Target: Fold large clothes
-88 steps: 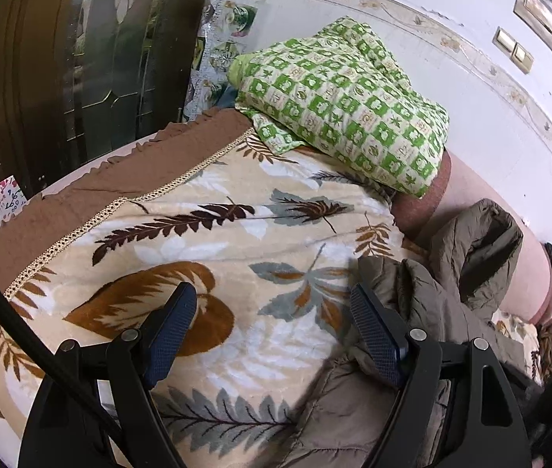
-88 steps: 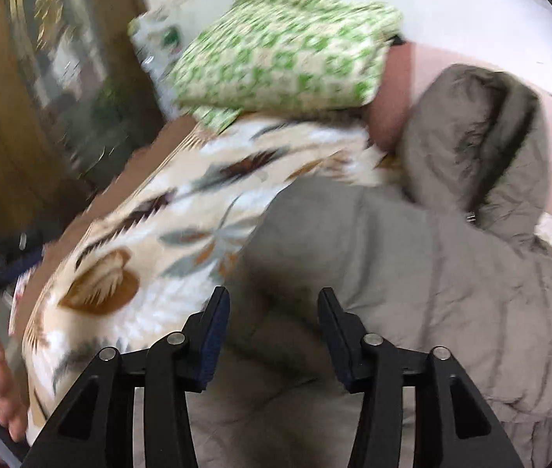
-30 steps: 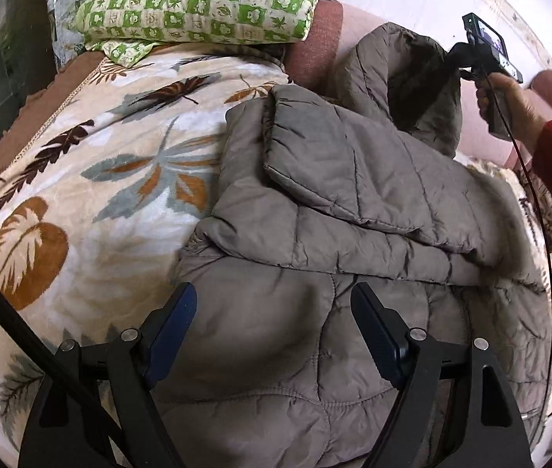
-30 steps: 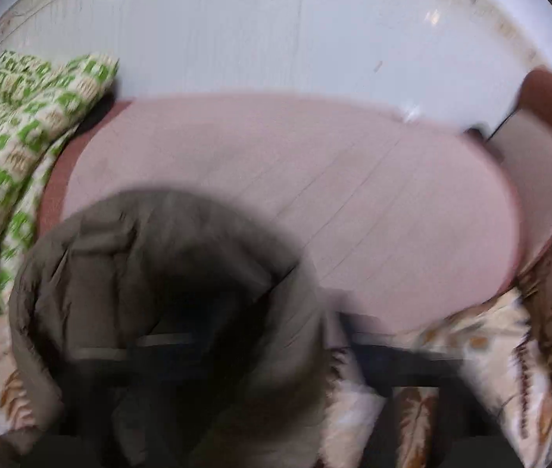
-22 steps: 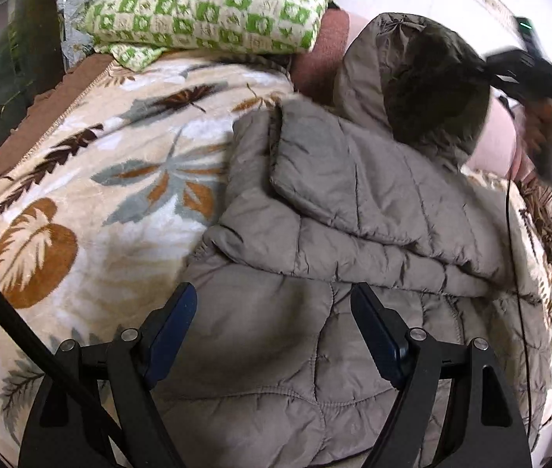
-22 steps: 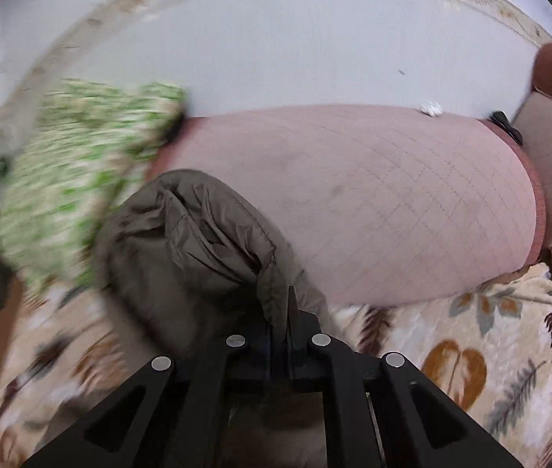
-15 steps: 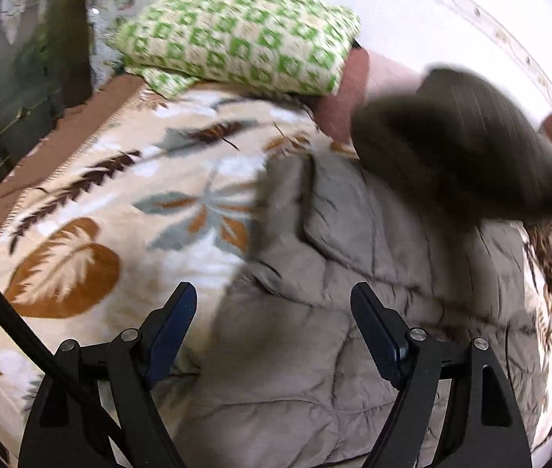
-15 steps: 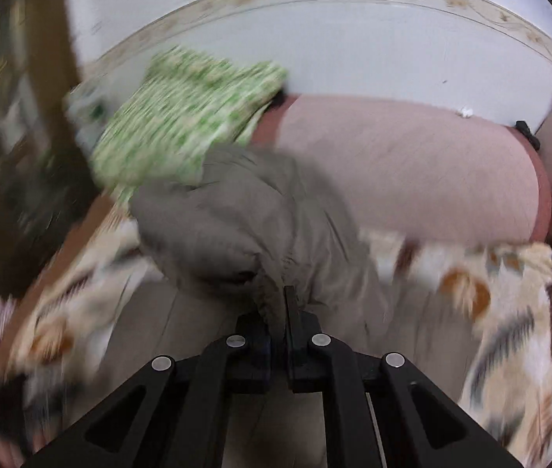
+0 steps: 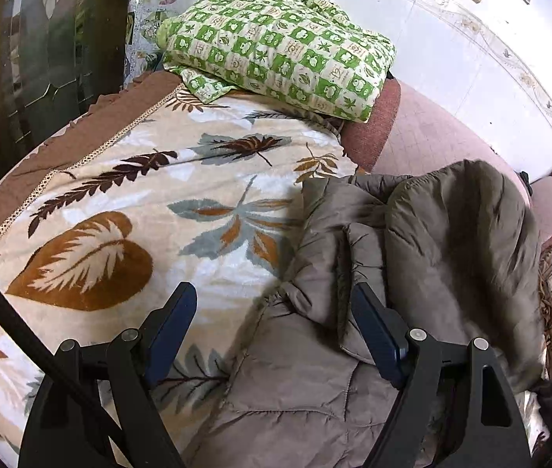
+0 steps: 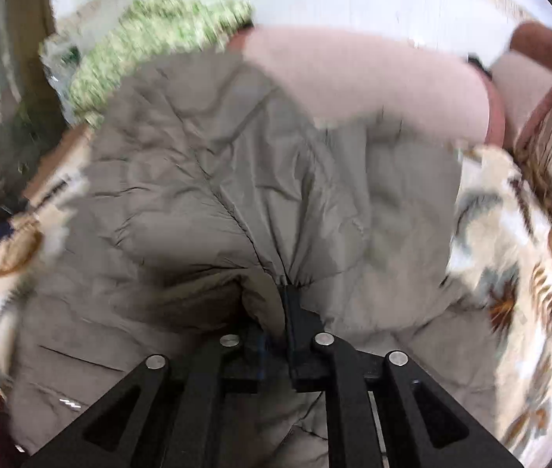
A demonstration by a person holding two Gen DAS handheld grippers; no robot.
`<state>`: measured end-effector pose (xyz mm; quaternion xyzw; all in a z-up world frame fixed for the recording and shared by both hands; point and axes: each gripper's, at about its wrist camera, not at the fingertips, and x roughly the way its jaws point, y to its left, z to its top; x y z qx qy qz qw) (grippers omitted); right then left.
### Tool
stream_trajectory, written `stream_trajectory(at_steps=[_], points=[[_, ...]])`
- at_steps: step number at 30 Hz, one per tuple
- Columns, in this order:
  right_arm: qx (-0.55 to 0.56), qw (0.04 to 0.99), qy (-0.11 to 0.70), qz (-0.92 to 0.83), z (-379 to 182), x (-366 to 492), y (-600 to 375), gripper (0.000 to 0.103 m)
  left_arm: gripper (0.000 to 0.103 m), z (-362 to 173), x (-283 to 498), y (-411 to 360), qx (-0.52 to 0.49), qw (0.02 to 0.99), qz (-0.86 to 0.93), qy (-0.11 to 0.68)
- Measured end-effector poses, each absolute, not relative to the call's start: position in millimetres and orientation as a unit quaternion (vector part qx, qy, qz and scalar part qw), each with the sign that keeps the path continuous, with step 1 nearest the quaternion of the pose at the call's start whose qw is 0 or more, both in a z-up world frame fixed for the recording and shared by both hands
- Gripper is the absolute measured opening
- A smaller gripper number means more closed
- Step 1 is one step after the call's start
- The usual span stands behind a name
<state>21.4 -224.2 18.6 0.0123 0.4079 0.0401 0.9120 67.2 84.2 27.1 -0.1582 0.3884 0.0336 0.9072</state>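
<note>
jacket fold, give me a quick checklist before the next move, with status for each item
1. Right claw has a grip on the jacket: ok, shut on a pinch of fabric.
2. Left claw free to help: ok, open, holding nothing.
3. Hood laid over the body: ok, it rests on top in the left wrist view.
4. Jacket lies flat: not ok, folds bunch up near the left claw.
5. Room on the leaf blanket: ok, bare beside the jacket.
6. Right wrist view sharp enough to judge edges: not ok, blurred.
</note>
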Motion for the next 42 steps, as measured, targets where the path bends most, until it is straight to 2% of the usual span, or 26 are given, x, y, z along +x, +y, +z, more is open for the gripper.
stream_trajectory(at_steps=[1, 4, 6, 8, 15, 20, 23, 28, 29, 31, 33, 38, 42], points=[[0.009, 0.917, 0.397, 0.042, 31, 16, -223, 0.013, 0.08, 28, 67, 86, -0.159, 0.907, 0.037, 0.388], [0.025, 0.929, 0.367, 0.05, 66, 13, -222, 0.027, 0.08, 30, 68, 92, -0.175, 0.906, 0.041, 0.384], [0.042, 0.936, 0.346, 0.053, 83, 20, -219, 0.044, 0.08, 30, 69, 94, -0.181, 0.904, 0.04, 0.384], [0.05, 0.941, 0.33, 0.059, 94, 30, -215, 0.052, 0.08, 29, 69, 93, -0.173, 0.905, 0.043, 0.387], [0.033, 0.939, 0.333, 0.077, 96, 37, -201, 0.052, 0.08, 30, 72, 103, -0.175, 0.903, 0.062, 0.387], [0.044, 0.945, 0.314, 0.08, 119, 119, -178, 0.051, 0.08, 26, 74, 94, -0.165, 0.904, 0.058, 0.391], [0.066, 0.931, 0.354, 0.054, 82, 171, -173, 0.043, 0.08, 23, 77, 89, -0.139, 0.904, 0.061, 0.399], [0.104, 0.865, 0.489, 0.037, -46, 199, -184, 0.043, 0.08, 25, 76, 102, -0.149, 0.904, 0.063, 0.395], [0.1, 0.866, 0.489, 0.033, -60, 197, -186, 0.043, 0.08, 26, 76, 103, -0.149, 0.905, 0.065, 0.393], [0.092, 0.883, 0.459, 0.035, -62, 190, -189, 0.043, 0.08, 27, 75, 105, -0.151, 0.906, 0.071, 0.39], [0.089, 0.884, 0.458, 0.018, -49, 183, -187, 0.043, 0.08, 27, 75, 104, -0.154, 0.905, 0.069, 0.391], [0.073, 0.915, 0.393, 0.055, -7, 138, -169, 0.043, 0.08, 26, 76, 95, -0.147, 0.905, 0.062, 0.394], [0.055, 0.896, 0.437, 0.063, -44, 134, -156, 0.045, 0.08, 29, 73, 86, -0.133, 0.911, 0.058, 0.386]])
